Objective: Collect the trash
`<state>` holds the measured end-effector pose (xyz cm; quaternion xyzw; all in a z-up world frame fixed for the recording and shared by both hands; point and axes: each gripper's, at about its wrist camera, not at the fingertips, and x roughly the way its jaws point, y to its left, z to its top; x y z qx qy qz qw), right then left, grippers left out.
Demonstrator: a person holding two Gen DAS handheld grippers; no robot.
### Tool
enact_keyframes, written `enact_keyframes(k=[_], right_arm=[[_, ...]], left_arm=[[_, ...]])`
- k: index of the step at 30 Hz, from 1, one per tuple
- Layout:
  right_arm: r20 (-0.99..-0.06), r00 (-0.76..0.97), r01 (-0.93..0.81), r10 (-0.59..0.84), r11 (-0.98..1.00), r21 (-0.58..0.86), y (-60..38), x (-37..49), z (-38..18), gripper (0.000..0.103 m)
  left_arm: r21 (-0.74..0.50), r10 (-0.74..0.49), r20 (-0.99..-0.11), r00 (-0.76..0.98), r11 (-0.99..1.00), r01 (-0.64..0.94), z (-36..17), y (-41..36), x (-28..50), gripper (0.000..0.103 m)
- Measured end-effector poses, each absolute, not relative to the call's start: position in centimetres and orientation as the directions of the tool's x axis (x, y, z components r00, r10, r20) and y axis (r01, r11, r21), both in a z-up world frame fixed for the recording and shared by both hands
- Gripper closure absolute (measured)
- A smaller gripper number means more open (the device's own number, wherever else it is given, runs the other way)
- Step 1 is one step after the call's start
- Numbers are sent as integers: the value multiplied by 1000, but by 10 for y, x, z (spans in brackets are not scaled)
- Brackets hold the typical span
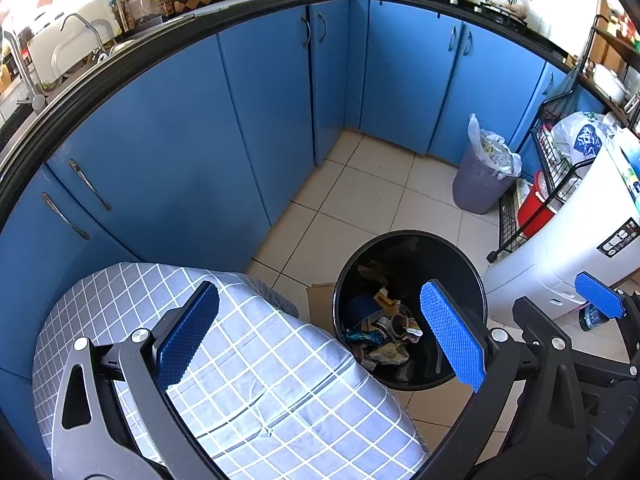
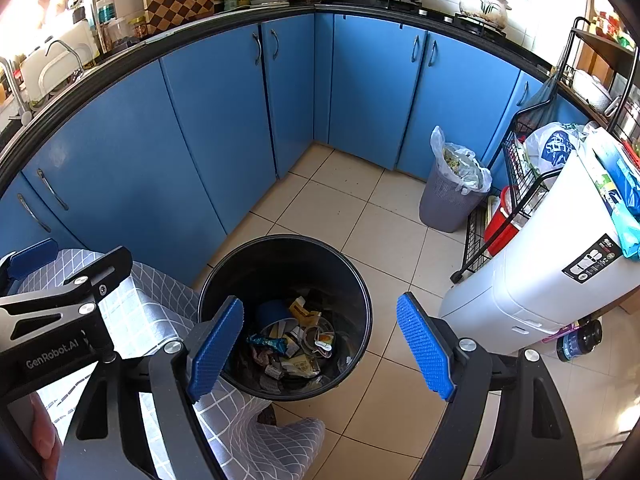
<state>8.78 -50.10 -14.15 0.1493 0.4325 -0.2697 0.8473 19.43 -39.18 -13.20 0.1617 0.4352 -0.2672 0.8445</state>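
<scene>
Both grippers, left gripper (image 1: 320,336) and right gripper (image 2: 320,344), hang spread wide and empty-handed above the black bin (image 2: 352,280), wrappers (image 2: 292,348) piled well below.

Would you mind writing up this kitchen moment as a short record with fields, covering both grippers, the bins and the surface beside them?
left gripper: open, holding nothing, above the checked cloth and bin
right gripper: open, holding nothing, above the bin
black bin: on the tiled floor, no lid, wrappers and paper scraps at the bottom
checked cloth: grey with white grid, covers a surface beside the black bin
grey bin: near the blue cabinets, lined with a plastic bag, full
</scene>
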Motion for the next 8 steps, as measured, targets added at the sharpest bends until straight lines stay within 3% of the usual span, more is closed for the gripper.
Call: enact_keyframes(k=[8], right_arm=[[-813, 481, 585, -327, 810, 20, -499, 88, -141, 26]], left_arm=[[33, -308, -827, 470, 809, 587, -131, -388, 193, 4]])
